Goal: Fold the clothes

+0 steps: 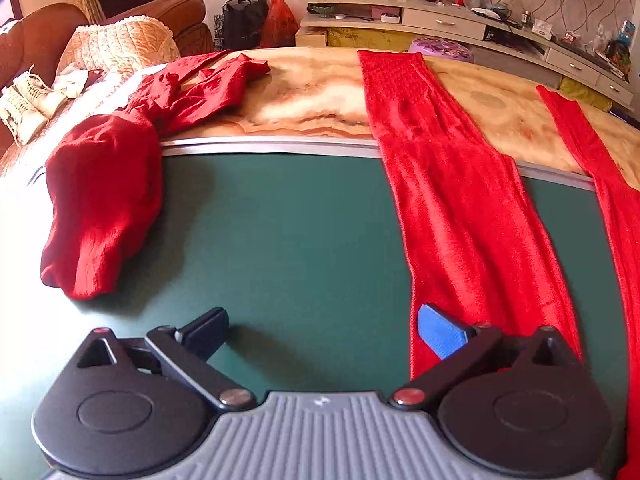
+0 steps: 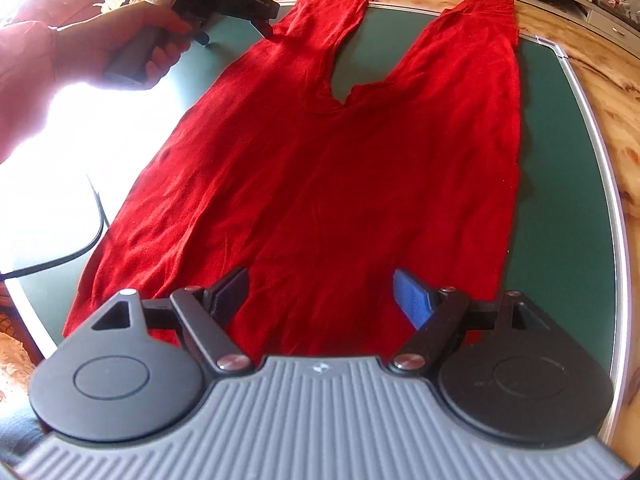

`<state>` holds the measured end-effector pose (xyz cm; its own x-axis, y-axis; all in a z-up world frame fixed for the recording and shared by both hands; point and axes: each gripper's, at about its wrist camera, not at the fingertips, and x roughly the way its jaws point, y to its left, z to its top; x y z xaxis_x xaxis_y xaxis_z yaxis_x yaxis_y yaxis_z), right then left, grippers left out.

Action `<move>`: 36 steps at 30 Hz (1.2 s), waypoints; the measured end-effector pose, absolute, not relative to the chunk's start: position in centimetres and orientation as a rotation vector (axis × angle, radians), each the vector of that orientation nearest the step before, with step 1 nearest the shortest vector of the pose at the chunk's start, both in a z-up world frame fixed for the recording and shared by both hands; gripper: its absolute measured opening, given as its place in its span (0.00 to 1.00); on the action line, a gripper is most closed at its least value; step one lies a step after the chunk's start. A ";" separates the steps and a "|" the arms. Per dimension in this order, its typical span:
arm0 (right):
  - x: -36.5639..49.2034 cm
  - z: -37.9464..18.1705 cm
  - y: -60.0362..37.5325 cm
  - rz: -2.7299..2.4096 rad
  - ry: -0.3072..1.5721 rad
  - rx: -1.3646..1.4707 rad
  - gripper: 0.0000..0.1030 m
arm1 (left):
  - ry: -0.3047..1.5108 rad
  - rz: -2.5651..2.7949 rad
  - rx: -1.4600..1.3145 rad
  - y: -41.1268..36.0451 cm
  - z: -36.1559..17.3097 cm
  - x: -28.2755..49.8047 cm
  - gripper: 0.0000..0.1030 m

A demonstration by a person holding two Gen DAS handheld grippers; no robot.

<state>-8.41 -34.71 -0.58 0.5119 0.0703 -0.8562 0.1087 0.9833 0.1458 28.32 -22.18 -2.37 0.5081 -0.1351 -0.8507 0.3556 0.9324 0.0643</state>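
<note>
Red trousers (image 2: 320,168) lie flat on the green mat (image 2: 560,200), waist near me, both legs running away onto the wooden table. In the left wrist view the left leg (image 1: 452,184) and the edge of the other leg (image 1: 616,208) show. My left gripper (image 1: 320,334) is open and empty, low over the mat beside the left leg's edge; it also shows in the right wrist view (image 2: 236,28), held by a hand. My right gripper (image 2: 320,294) is open over the waist end, holding nothing.
A crumpled dark red garment (image 1: 104,196) lies at the mat's left edge and reaches onto the marble-patterned table (image 1: 312,96). A sofa with cushions (image 1: 120,40) stands at far left, a cluttered shelf unit (image 1: 460,20) behind the table. A black cable (image 2: 80,252) crosses the mat's left side.
</note>
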 end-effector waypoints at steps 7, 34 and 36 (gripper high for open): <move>-8.5 -0.7 -34.9 -0.029 1.036 0.189 0.84 | 0.985 -0.250 0.261 -21.7 -1.8 28.1 0.98; 2.4 5.8 -40.9 -0.196 1.065 0.172 0.85 | 1.096 -0.318 0.218 -24.1 1.8 30.1 1.00; 6.2 7.7 -43.0 -0.252 1.045 0.198 0.85 | 1.132 -0.324 0.171 -24.8 3.2 31.1 1.00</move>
<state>6.16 -42.97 7.68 0.4774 -0.1114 -0.8716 0.2987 0.9534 0.0418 31.11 -24.75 3.19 0.3846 -0.1669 -0.9079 0.3386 0.9405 -0.0294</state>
